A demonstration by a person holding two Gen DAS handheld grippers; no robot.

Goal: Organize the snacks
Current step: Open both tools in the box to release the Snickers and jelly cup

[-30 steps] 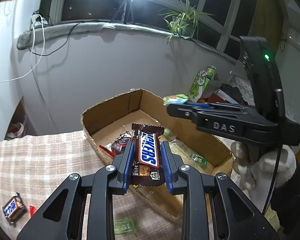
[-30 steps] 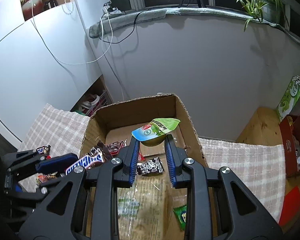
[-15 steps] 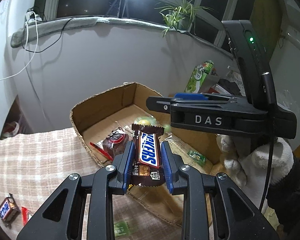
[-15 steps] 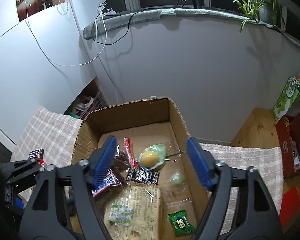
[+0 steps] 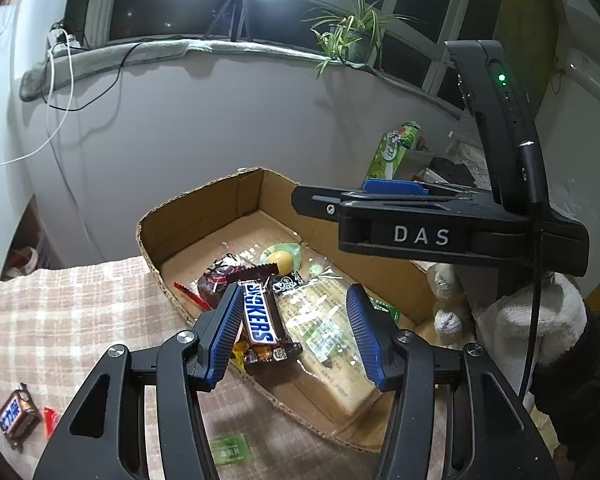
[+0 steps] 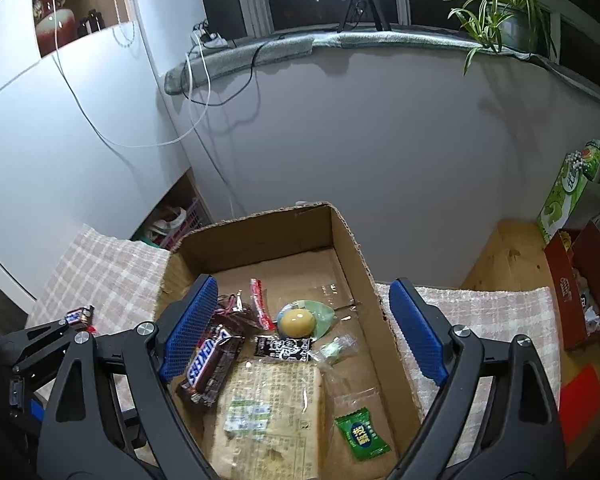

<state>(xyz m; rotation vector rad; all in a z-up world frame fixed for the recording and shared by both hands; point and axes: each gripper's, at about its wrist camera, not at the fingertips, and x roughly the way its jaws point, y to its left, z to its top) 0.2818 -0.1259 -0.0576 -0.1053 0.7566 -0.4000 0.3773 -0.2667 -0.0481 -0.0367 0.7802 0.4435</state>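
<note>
Checked cloth (image 5: 60,312) over the table, pink and cream. Cardboard box (image 5: 204,208) open on it, near a plain grey wall. Above the wall, a sill with a grey towel (image 6: 244,56), white and black cables (image 6: 204,92), a tripod (image 5: 236,12) and a spider plant (image 6: 500,4); dark window panes behind, a bright lamp glare at top. Green carton (image 6: 568,192) and red box (image 6: 576,280) at the right, on wood.

Left gripper (image 5: 292,328): jaws opening, Snickers bar (image 5: 260,316) between them, leaning on the left pad only, over the box's near edge. Right gripper (image 6: 300,332): jaws opening, wide apart, nothing between them. In the box: jelly cup (image 6: 300,320), bread pack (image 6: 268,412), green candy (image 6: 362,434). Second bar (image 5: 16,416) out on the cloth.
</note>
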